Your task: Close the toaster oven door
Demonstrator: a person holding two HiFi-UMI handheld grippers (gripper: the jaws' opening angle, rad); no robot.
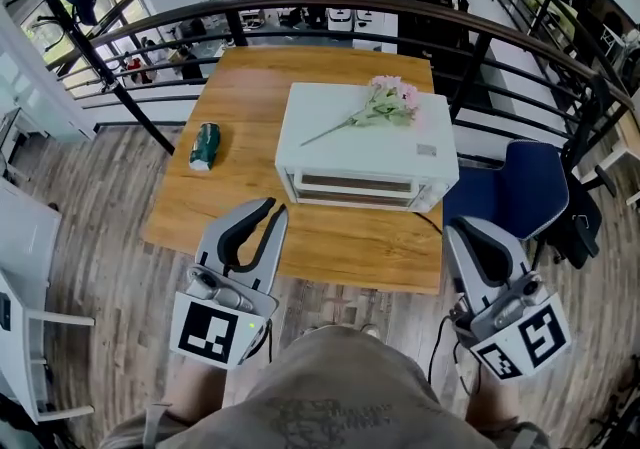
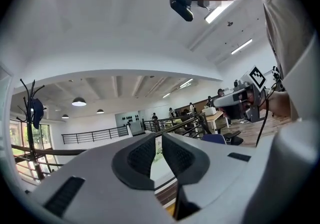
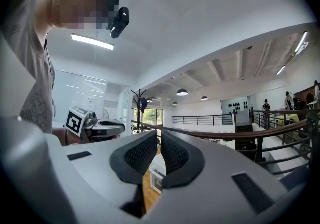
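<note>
1. Oven (image 1: 365, 142): white, mid-table toward the far right; door (image 1: 352, 187) faces near and looks already flush shut.
2. Flowers (image 1: 388, 102): lying on the oven top.
3. Can (image 1: 205, 147): on the table (image 1: 240, 197), left of the oven, well apart.
4. Left gripper (image 1: 268, 212): at the near table edge, jaws at a narrow gap, empty.
5. Right gripper (image 1: 466, 233): near right, off the table, jaws together, empty.
6. Step: closing appears complete; next move is probably only checking that the door is seated.

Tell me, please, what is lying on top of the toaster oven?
A pink flower stem lies across the toaster oven top. Its inside cannot be seen from here.
</note>
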